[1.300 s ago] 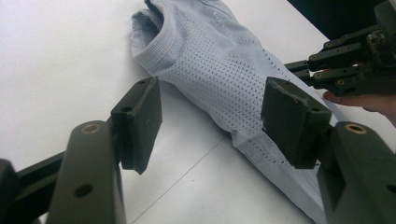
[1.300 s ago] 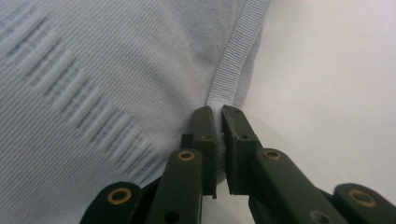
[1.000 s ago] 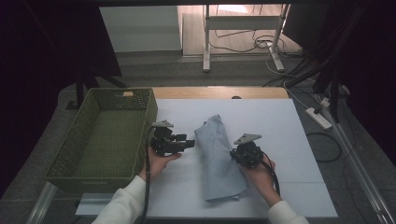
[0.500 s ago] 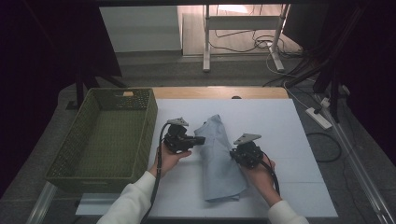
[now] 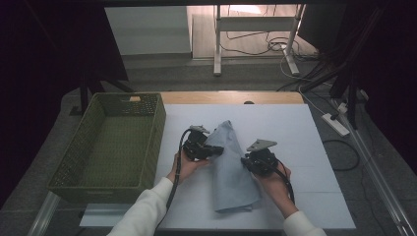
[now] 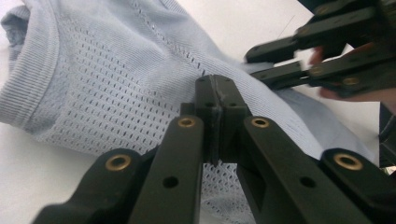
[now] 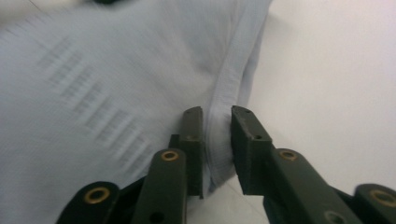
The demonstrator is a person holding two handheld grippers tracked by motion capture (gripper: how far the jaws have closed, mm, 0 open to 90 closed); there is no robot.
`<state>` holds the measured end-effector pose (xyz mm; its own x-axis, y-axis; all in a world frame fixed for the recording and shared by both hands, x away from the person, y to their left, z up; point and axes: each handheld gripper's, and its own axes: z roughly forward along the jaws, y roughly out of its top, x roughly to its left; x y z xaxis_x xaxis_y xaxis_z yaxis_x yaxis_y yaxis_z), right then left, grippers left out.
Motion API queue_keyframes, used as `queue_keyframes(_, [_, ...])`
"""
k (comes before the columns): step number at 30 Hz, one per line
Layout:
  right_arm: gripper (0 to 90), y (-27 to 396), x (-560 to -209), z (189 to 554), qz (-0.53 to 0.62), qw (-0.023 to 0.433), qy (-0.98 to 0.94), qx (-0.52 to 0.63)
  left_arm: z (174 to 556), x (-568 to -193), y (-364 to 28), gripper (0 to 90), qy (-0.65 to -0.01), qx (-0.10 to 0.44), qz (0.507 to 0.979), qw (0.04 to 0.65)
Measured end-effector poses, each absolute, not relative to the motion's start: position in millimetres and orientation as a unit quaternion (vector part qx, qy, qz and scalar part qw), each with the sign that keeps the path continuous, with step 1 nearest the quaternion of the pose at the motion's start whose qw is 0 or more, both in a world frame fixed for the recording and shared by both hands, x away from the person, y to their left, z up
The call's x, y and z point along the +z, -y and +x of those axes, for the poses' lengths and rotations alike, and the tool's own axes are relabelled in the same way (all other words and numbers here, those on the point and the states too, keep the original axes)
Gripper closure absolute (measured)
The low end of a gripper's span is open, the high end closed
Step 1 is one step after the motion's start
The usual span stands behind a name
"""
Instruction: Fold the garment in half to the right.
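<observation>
**A:** Left gripper (image 6: 215, 100) is clamped tight, jaws pressed flat together. From its own view I cannot tell whether any mesh of the light blue garment (image 5: 230, 164) is pinched between them; the tips sit right against its left edge.

**B:** And the right gripper (image 7: 217, 123)? Its jaws have just been opening. The garment's folded hem runs straight up between them, but there is a gap on either side, so it is released, not grasping.

**A:** In the high view the right gripper (image 5: 248, 162) is at the garment's right edge and the left gripper (image 5: 216, 150) at its left edge, so they face each other across the cloth. Both touch or nearly touch it, neither clearly nearer.

**B:** The long axis is what matters here. The garment lies as a narrow strip on the counter (image 5: 295, 142), one end toward the far edge, the wider end toward the near edge, leaning a bit to the right as it comes closer.

**A:** So both grippers come at it crosswise, about midway along. A fold or lift looks likely to hinge on that line.

**B:** Off to the left, the green basket (image 5: 147, 132) sits at the counter's left edge, well apart from the garment. Its floor is bare green mesh, nothing in it.

**A:** The left gripper is the closer one to that basket.
</observation>
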<state>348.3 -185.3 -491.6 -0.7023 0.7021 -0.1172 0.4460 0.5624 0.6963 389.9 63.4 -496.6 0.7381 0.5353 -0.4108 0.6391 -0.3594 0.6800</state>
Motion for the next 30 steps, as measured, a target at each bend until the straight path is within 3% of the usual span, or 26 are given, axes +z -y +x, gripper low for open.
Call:
queue_keyframes(5, [70.7, 175, -471, 336, 0.298, 0.187, -0.857, 0.376, 391, -499, -63, 89.0, -0.36, -0.063, 0.822, 0.437])
queue_keyframes(11, [89.4, 149, -466, 326, 0.245, 0.117, -0.863, 0.426, 392, -504, -62, 89.0, -0.363, -0.067, 0.821, 0.436])
queue_keyframes(30, [89.7, 128, -500, 332, 0.24, 0.086, -0.896, 0.363, 395, -515, -62, 89.0, -0.366, -0.075, 0.824, 0.426])
